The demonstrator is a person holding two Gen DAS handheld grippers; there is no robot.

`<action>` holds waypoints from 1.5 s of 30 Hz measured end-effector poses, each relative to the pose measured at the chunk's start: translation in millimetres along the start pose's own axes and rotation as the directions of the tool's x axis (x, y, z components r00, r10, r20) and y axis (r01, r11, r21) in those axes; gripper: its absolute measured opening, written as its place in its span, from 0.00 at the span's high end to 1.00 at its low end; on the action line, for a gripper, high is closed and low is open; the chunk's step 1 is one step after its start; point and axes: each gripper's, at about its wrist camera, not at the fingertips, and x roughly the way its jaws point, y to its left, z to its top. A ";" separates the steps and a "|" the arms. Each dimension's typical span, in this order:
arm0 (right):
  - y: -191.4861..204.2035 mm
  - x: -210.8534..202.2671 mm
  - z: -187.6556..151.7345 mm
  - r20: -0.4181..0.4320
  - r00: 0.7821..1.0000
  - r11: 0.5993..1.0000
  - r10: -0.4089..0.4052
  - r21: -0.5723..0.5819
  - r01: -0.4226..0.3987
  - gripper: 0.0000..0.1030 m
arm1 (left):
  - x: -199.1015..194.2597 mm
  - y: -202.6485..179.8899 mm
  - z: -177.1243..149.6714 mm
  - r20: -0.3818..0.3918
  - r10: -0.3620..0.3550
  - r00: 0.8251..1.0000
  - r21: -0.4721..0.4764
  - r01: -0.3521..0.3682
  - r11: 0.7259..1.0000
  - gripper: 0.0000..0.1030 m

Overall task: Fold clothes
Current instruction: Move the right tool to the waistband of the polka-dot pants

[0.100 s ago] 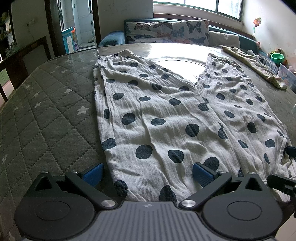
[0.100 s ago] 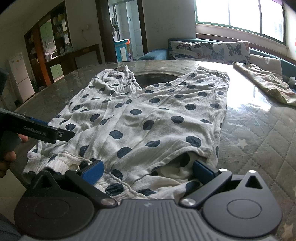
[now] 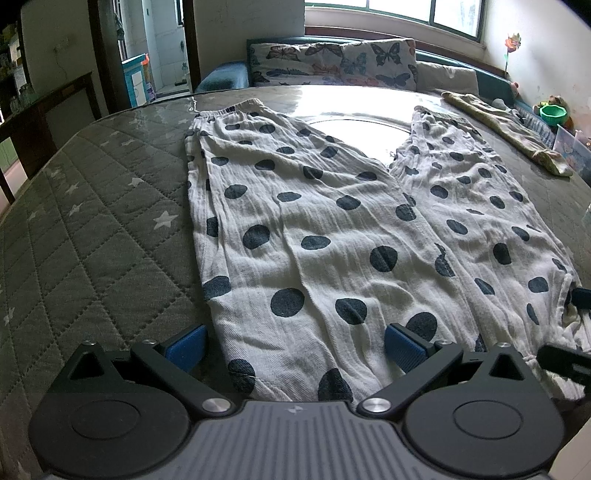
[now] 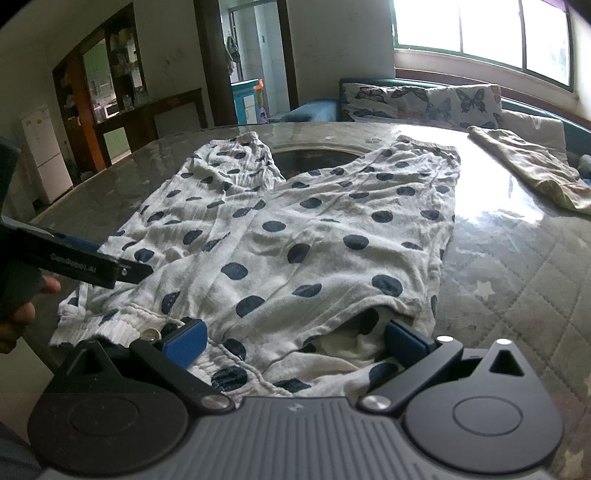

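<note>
A: Trousers, white crinkled cotton with navy dots point(image 3: 314, 236), lie flat on the quilted grey star-print table cover point(image 3: 92, 229), legs toward twelve o'clock; why?

B: Ready for folding; left gripper point(image 3: 295, 345) and right gripper point(image 4: 295, 338) gape, straddling the waistband, holding nothing.

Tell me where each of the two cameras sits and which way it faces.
Left wrist: rides the left gripper, open at the polka-dot pants' near edge, looking up both legs toward the butterfly cushion.
Right wrist: rides the right gripper, open at the waistband, facing the window; the person's hand shows left.
Shared: pants, quilted table cover, cushion, yellowish garment.
</note>
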 end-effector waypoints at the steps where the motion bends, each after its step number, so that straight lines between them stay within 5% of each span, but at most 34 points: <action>1: -0.8 -0.4 1.2 0.001 1.000 1.000 0.002 0.004 -0.002 0.00 | -2.3 -1.6 0.4 0.008 -0.009 1.000 0.011 0.009 1.000 0.00; 10: -34.3 -13.9 40.9 0.020 1.000 1.000 0.004 0.029 -0.005 0.00 | -22.7 -16.3 3.7 0.074 -0.095 0.993 0.116 0.087 0.990 0.00; 13: -53.5 -7.7 54.1 0.009 1.000 0.999 -0.019 0.048 0.018 0.00 | -29.3 -32.8 1.5 0.079 -0.178 0.981 0.184 0.161 0.970 0.00; 18: -86.4 3.1 76.0 -0.012 0.998 0.995 -0.059 0.080 0.060 0.04 | -38.8 -75.4 -3.7 0.040 -0.339 0.940 0.313 0.311 0.898 0.00; 26: -134.4 27.9 100.6 -0.059 0.996 0.982 -0.071 0.170 0.080 0.14 | -57.5 -142.2 -10.2 -0.040 -0.548 0.835 0.510 0.489 0.708 0.00; 30: -151.7 39.3 109.4 -0.077 0.995 0.979 -0.070 0.187 0.084 0.18 | -56.5 -165.1 -17.8 -0.048 -0.565 0.824 0.581 0.483 0.655 0.09; 38: -182.3 76.5 143.4 -0.072 0.997 0.971 -0.041 0.232 0.057 0.29 | -29.4 -170.3 -14.8 -0.112 -0.525 0.844 0.561 0.490 0.667 0.41; 45: -209.0 114.9 174.7 -0.069 0.997 0.959 -0.024 0.281 0.043 0.42 | -15.9 -166.8 -9.9 -0.164 -0.518 0.840 0.521 0.520 0.677 0.70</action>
